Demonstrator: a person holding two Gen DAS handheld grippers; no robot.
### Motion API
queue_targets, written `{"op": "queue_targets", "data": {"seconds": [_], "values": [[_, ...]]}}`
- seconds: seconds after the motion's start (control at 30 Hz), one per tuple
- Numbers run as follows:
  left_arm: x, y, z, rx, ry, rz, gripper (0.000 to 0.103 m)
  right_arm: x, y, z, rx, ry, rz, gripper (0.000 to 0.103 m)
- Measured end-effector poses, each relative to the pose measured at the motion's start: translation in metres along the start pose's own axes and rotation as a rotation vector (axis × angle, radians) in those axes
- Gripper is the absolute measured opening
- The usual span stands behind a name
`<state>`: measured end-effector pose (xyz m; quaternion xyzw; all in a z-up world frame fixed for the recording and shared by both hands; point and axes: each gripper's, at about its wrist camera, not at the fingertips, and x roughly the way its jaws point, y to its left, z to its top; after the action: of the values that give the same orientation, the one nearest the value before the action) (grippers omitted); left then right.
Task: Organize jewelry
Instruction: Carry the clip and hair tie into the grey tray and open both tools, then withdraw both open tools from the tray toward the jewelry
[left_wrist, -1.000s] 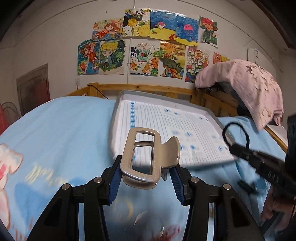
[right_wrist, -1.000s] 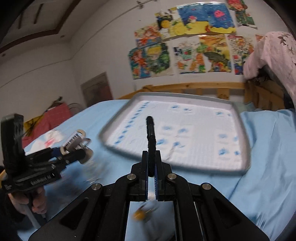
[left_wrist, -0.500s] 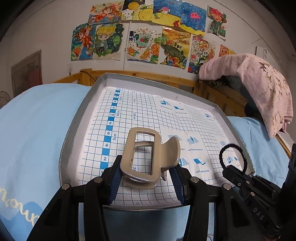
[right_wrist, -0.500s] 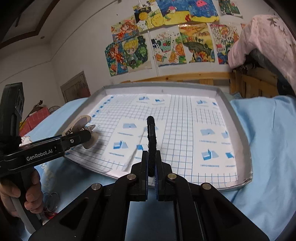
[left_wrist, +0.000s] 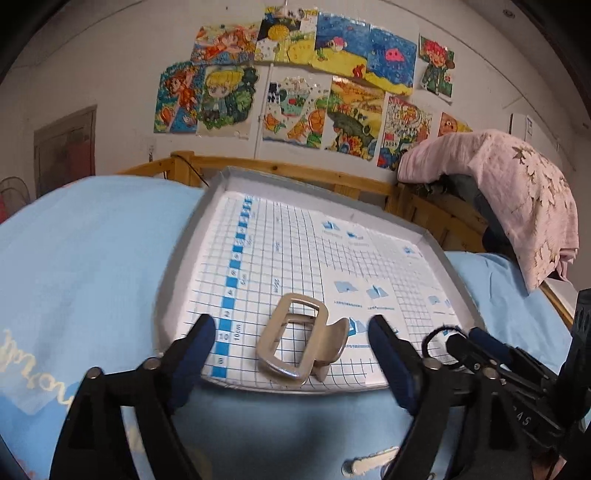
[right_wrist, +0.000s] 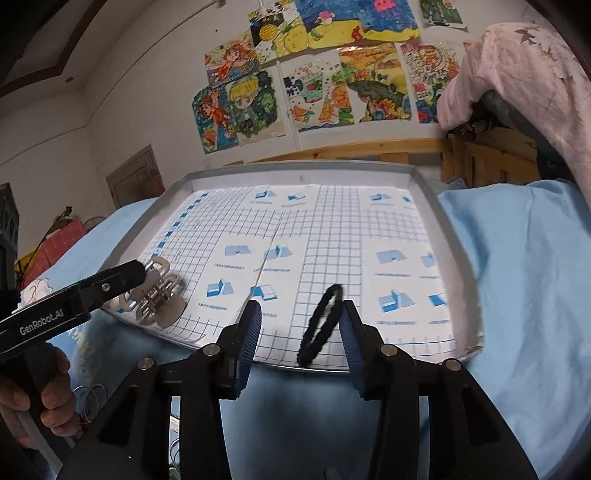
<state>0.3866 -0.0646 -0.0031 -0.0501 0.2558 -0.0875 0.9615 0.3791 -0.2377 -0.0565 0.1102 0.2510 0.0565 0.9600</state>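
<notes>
A silver hair claw clip lies in the near left corner of the grey tray, which has a blue grid sheet. My left gripper is open around the clip without touching it. The clip also shows in the right wrist view, beside the left gripper's finger. My right gripper is open over the tray's near edge. A black hair tie stands on edge between its fingers, leaning against the right finger. The tie also shows in the left wrist view.
The tray rests on a light blue bedsheet. A wooden bed rail runs behind it, with a pink cloth draped at the right. A pale hair clip and thin rings lie on the sheet near the grippers.
Both grippers have opened. The claw clip has left the left gripper and lies on the tray. The hair tie is released and leans against the right finger.
</notes>
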Motion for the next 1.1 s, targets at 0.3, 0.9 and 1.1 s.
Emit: {"op": "queue_targets", "data": {"seconds": [0.3,0.9,1.1], "values": [[-0.084,0.007,0.009,0.001,-0.151,0.015,0.103,-0.071,0.005,0.019,0.014,-0.171,0.002,0.089],[-0.233,0.027,-0.036,0.028,-0.297,0.038,0.103,-0.248,0.073,-0.01,-0.09,-0.422,0.009,0.101],[-0.255,0.033,-0.069,0.041,-0.269,0.025,0.103,-0.275,0.079,-0.045,-0.068,-0.405,-0.009,0.101]]}}
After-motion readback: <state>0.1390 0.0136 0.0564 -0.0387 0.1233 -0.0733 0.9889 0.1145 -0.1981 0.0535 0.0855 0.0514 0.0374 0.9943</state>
